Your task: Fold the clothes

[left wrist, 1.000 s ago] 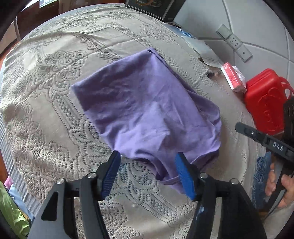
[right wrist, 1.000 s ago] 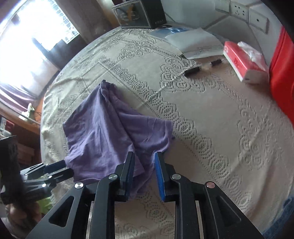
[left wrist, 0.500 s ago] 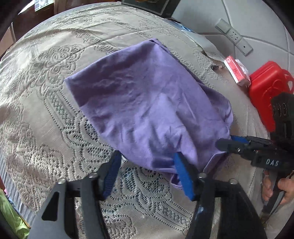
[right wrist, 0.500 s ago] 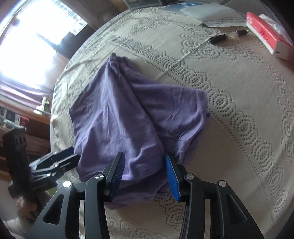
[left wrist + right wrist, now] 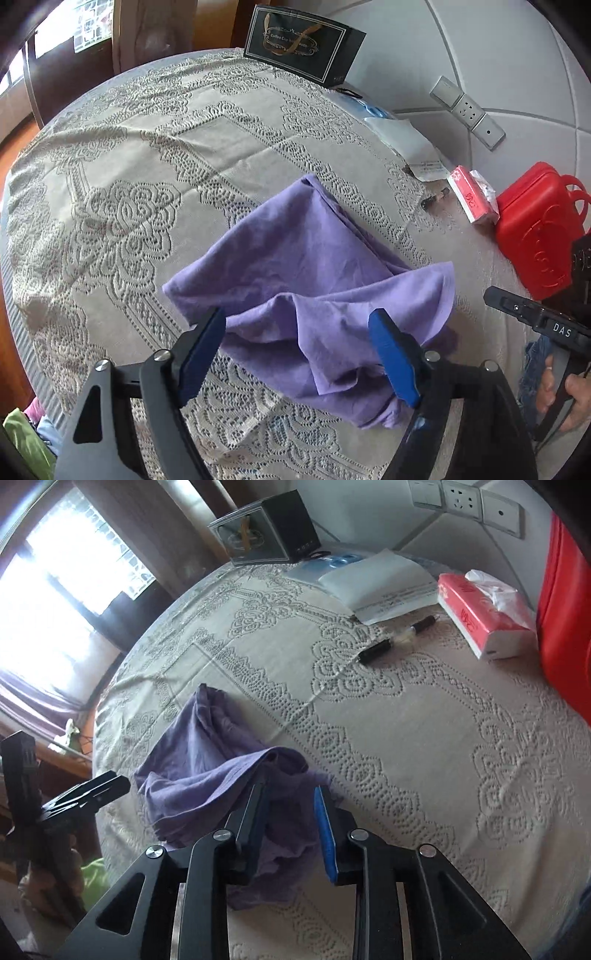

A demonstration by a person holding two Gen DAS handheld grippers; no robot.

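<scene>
A purple garment [image 5: 295, 258] lies on the lace tablecloth [image 5: 147, 166], its near half rumpled, with a flap folded over on the right. My left gripper [image 5: 297, 321] hovers over the near edge. Its jaws are wide and opening, and the blue pads [image 5: 391, 354] stand clear of the cloth. My right gripper [image 5: 290, 797] is above the garment's [image 5: 207, 768] right corner. Its jaws are narrow and closing, with cloth visible in the gap but no clear pinch. From the left wrist view, the right gripper's fingers [image 5: 517, 308] sit just right of the cloth. The left gripper's fingers [image 5: 92, 790] show at the garment's left.
Along the wall stand a black gift bag [image 5: 303, 44], white papers [image 5: 380, 583], a red tissue pack [image 5: 480, 616] and a red plastic case [image 5: 535, 229]. A dark pen [image 5: 376, 651] lies on the tablecloth. Wall sockets [image 5: 461, 498] are behind. The table's edge drops off at the left.
The garment lay flatter before; its near part is now bunched, with a flap turned over. Both grippers have pulled back from it. The left jaws widened and the right jaws narrowed.
</scene>
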